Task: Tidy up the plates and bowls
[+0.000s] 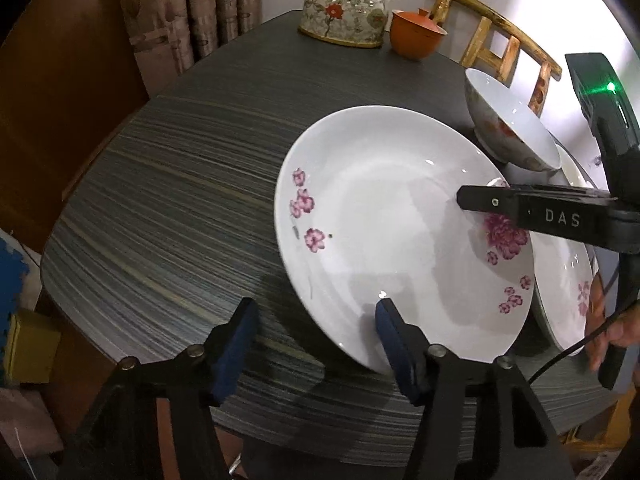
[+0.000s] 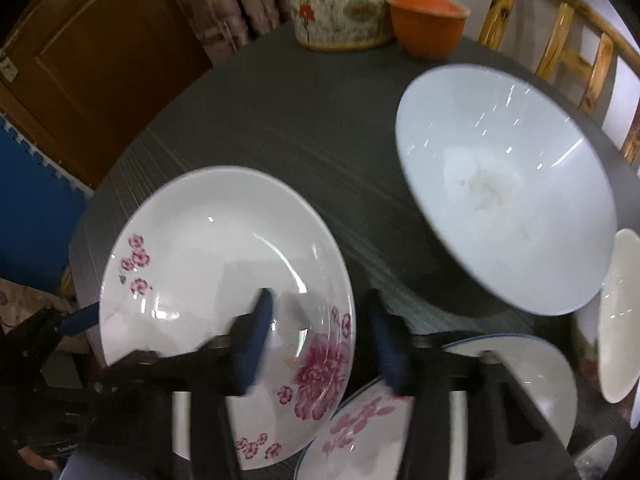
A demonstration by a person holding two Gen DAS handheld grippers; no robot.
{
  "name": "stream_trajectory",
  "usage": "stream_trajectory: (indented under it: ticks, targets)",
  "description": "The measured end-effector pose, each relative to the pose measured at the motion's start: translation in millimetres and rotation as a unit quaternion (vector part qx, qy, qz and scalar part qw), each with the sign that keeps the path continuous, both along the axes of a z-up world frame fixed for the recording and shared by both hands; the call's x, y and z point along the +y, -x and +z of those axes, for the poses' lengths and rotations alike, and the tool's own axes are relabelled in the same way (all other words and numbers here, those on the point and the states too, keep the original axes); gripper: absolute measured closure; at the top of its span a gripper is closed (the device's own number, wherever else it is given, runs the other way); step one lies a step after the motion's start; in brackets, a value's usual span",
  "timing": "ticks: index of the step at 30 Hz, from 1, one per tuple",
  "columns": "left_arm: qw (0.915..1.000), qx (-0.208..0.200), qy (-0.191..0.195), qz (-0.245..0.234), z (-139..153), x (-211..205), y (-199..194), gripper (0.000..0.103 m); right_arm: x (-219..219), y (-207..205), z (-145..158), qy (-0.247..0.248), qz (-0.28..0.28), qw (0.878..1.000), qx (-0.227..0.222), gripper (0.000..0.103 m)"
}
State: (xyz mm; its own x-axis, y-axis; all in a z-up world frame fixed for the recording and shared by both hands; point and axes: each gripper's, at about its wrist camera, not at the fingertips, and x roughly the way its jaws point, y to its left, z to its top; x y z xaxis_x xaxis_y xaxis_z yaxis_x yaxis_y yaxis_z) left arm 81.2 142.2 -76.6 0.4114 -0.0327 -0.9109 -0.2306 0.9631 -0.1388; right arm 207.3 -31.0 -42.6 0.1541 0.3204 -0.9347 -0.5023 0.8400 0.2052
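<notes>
A large white plate with pink flowers [image 1: 384,216] lies on the dark table [image 1: 180,200]; it also shows in the right wrist view [image 2: 208,264]. My left gripper [image 1: 316,344] is open at the plate's near-left rim, its right finger over the edge. My right gripper [image 2: 320,340] is open above the plate's right rim; it reaches over the plate in the left wrist view [image 1: 480,200]. A white bowl [image 2: 504,200] sits to the right and shows in the left wrist view [image 1: 508,124]. A second flowered plate [image 2: 356,436] lies partly under the first.
A flowered teapot [image 1: 344,12] and an orange lidded cup [image 1: 416,34] stand at the table's far edge. A wooden chair [image 1: 504,44] is behind the right side. More white dishes [image 2: 620,312] lie at the right. A wooden door [image 2: 92,52] is on the left.
</notes>
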Motion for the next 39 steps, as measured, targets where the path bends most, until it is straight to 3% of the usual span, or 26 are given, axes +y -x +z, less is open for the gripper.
stream_trajectory:
  ticks: [1,3,5,17,23,39]
  targets:
    - [1.0000,-0.003,0.004,-0.005,1,-2,-1,0.050,2,0,-2,0.002,0.001,1.000,0.002,0.074]
    - [0.9998,-0.007,0.014,-0.010,1,-3,-1,0.068,2,-1,-2,0.000,-0.002,1.000,0.001,0.074]
    - [0.9998,-0.009,0.004,-0.019,2,-8,-2,0.072,1,-3,-2,-0.007,-0.011,1.000,0.006,0.077]
    - [0.9996,-0.008,0.016,0.021,1,20,-2,0.074,-2,-14,-1,-0.058,-0.056,0.997,0.020,0.086]
    - [0.9988,-0.012,0.011,0.047,5,35,-6,0.076,18,-20,1,-0.068,-0.057,0.996,0.019,0.087]
    - [0.9993,-0.008,-0.001,0.037,4,34,-16,0.076,29,-33,-7,-0.077,-0.076,0.994,0.024,0.085]
